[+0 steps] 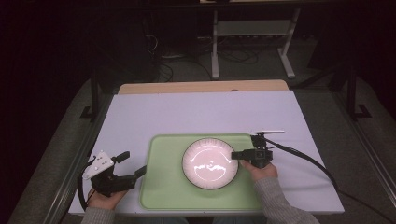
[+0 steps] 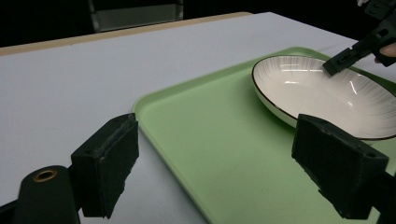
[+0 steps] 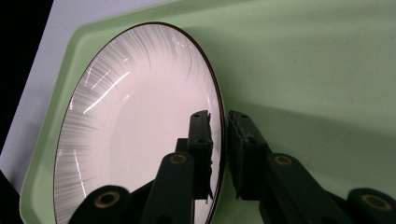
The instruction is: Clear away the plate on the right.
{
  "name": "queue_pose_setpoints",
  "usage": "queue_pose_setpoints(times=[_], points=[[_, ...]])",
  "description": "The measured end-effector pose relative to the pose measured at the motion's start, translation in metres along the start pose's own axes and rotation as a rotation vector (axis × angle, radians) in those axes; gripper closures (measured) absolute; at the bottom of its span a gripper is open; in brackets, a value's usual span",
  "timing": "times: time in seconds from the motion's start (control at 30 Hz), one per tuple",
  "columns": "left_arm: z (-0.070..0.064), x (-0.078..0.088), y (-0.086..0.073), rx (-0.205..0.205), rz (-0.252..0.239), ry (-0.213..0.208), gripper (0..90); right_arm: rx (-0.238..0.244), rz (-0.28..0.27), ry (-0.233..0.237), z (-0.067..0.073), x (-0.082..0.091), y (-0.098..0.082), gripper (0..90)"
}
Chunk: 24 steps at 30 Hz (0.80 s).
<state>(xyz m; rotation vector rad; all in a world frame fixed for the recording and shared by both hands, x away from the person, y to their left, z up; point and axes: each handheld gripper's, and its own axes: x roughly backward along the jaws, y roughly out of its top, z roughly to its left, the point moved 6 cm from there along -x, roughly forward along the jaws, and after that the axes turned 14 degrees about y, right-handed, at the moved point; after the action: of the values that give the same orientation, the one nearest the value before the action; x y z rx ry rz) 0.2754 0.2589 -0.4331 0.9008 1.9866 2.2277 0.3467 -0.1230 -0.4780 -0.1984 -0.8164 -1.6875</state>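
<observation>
On the pale green plastic tray (image 1: 163, 196) sits a white ribbed ceramic plate (image 1: 205, 163) with a dark rim. The right gripper (image 3: 223, 140) has its jaws clenched on the plate's right edge; the left gripper (image 2: 215, 163) waits released beside the tray's left edge. Seemingly a lift comes next, needing a level, firm hold.

We are in a lab: a white-covered desk (image 1: 205, 109), metal frame legs (image 1: 215, 51), and loose floor cables (image 1: 182, 63) beyond.
</observation>
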Motion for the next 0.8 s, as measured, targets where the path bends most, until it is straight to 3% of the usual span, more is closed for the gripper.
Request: queue_pose_setpoints(times=[0.27, 0.8], points=[[-0.0001, 0.0006, 0.0002, 0.0, -0.003, 0.001, 14.5, 0.023, 0.005, -0.011, 0.0001, 0.0056, 0.001, 83.7], [0.0001, 0.0007, 0.0004, 0.001, -0.004, 0.002, 14.5, 0.054, 0.013, -0.016, 0.0027, 0.0063, -0.0065, 83.8]])
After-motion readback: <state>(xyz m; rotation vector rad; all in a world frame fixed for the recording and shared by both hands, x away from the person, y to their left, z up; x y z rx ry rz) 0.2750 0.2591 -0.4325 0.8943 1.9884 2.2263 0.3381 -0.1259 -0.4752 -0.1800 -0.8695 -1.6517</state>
